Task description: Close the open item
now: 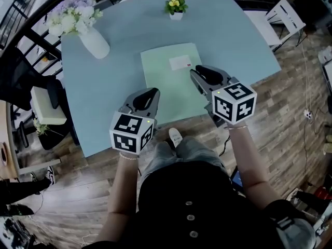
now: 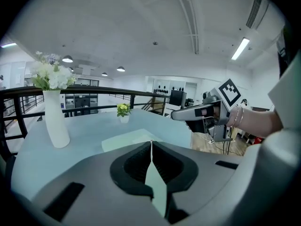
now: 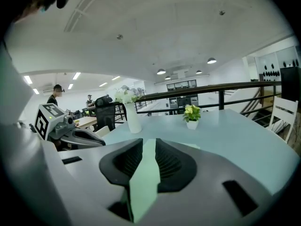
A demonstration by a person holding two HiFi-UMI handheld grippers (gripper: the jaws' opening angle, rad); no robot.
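Green folder (image 1: 166, 82) is lying flat, looking light and floppy, best pinched at an edge. Left gripper (image 2: 151, 144) is pressing its jaws together on nothing; right gripper (image 3: 149, 142) is hanging part-spread, empty.

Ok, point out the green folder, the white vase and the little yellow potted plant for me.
green folder (image 1: 166, 84): head view, bare cover below its white label.
white vase (image 1: 95, 43): head view, middle of its body.
yellow potted plant (image 1: 175, 3): head view, on the blooms.

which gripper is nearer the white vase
Left. The left gripper is diagonally below the white vase in the head view; the right gripper is farther, across the green folder.
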